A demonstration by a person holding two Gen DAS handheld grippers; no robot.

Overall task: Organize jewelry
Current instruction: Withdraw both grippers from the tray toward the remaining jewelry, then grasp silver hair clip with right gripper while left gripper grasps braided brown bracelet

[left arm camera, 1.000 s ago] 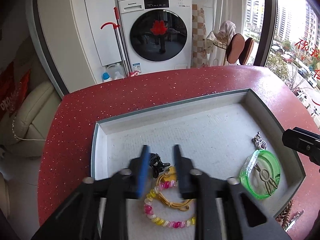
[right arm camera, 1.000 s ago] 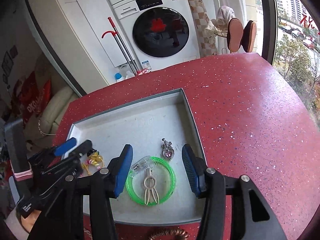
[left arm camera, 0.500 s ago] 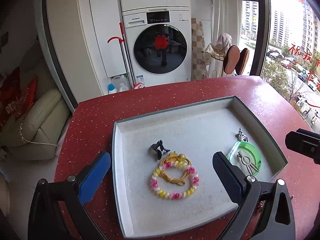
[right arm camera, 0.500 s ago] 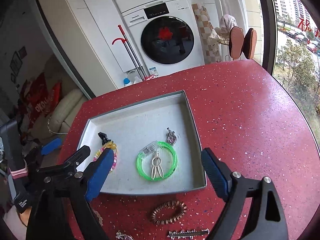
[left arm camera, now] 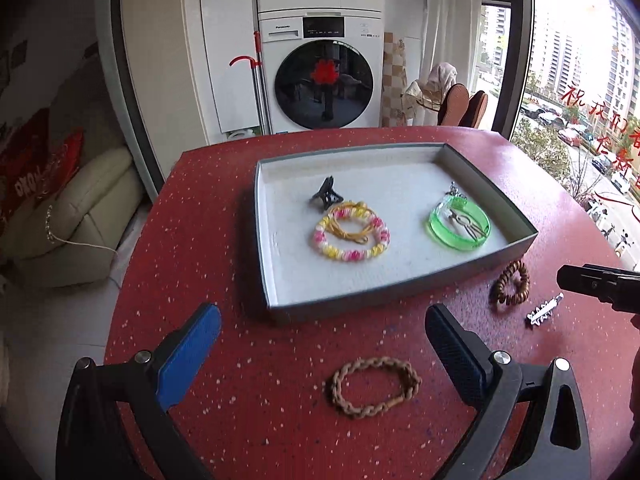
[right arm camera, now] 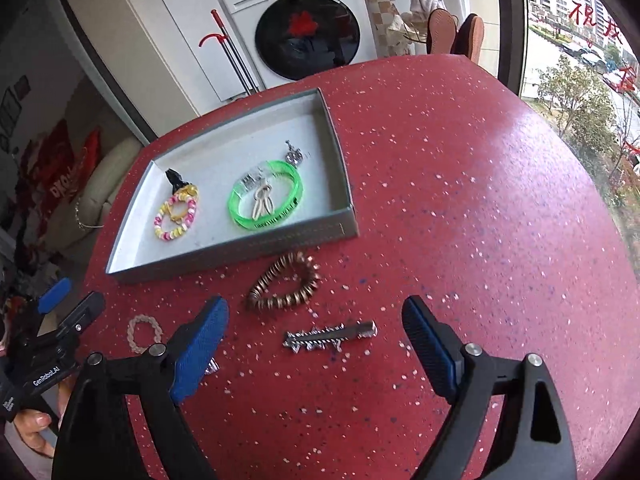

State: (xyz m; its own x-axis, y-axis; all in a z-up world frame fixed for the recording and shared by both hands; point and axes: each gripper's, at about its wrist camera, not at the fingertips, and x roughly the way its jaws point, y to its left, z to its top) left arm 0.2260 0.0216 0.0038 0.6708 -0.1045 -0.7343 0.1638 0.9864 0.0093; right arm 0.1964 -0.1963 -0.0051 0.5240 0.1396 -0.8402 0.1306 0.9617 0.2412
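A grey tray [left arm camera: 400, 294] [right arm camera: 224, 254] on the red table holds a pink-and-yellow bead bracelet [left arm camera: 351, 236] [right arm camera: 176, 216], a black claw clip [left arm camera: 326, 197], a green bangle [left arm camera: 459, 226] [right arm camera: 266, 200] and a small pendant [right arm camera: 294, 154]. In front of the tray lie a braided tan bracelet [left arm camera: 374, 386] [right arm camera: 144, 332], a brown bead bracelet [left arm camera: 511, 288] [right arm camera: 286, 286] and a silver hair clip [left arm camera: 544, 310] [right arm camera: 330, 336]. My left gripper [left arm camera: 320, 352] is open and empty, just behind the braided bracelet. My right gripper [right arm camera: 316, 344] is open and empty, its fingers either side of the hair clip.
The red speckled table [right arm camera: 480, 200] curves to an edge at left and right. A washing machine [left arm camera: 324, 68], a cream sofa [left arm camera: 68, 216] and a window [left arm camera: 580, 80] lie beyond it. The right gripper's body [left arm camera: 600, 286] shows at the left view's right edge.
Both grippers have opened wide and pulled back from the tray toward the table's near side. The bead bracelet now lies free in the tray; loose items before the tray came into view.
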